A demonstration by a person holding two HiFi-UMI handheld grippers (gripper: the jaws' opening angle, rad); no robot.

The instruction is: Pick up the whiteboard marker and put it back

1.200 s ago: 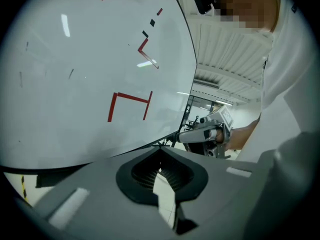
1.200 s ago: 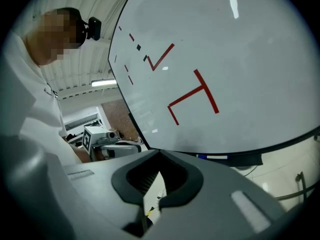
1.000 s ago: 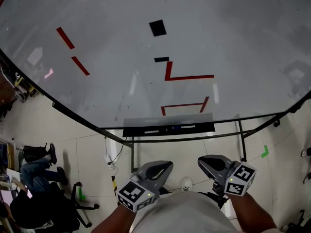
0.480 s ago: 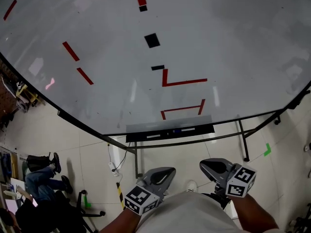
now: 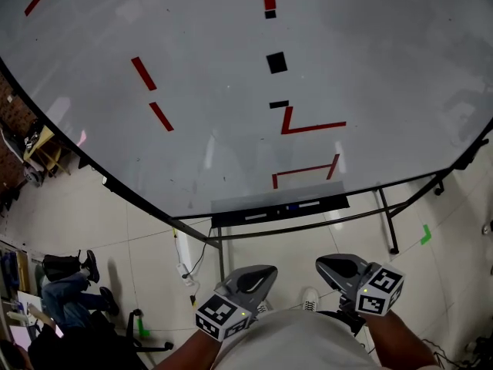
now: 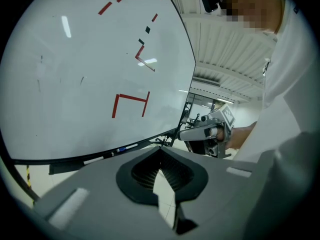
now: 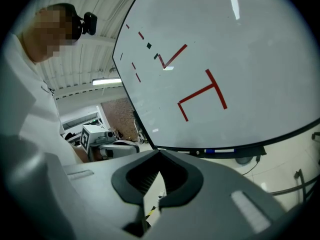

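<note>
Jaws on left gripper (image 6: pixel 160 150) are seen pressed together at the tips with nothing pinched; only floor shows through the hollow behind the pads. Right gripper (image 7: pixel 159 153) is read the same: closed and empty. Both are held low and close to the torso, side by side, noses aimed forward toward the foot of the whiteboard (image 5: pixel 231 60). Forearms are tucked in and marker cubes face up. Both are well apart from the tray (image 5: pixel 339 202) under the board's lower edge.

Whiteboard marker (image 5: pixel 291 206) is taken to be the blue-and-white stick lying flat along that tray. Another pale stick (image 5: pixel 254 216) lies further left, and both are too small for certainty on which is which. It lies where "put back" would leave it, so the scene fits a marker waiting to be lifted as well as one already returned.

Handling, as judged:
- Light, stiff plastic barrel, not fragile.
- Smooth and round, so liable to roll or twist between flat pads.
- Hold is best taken across mid-barrel, jaws square to its length, clear of cap and tray lip.
</note>
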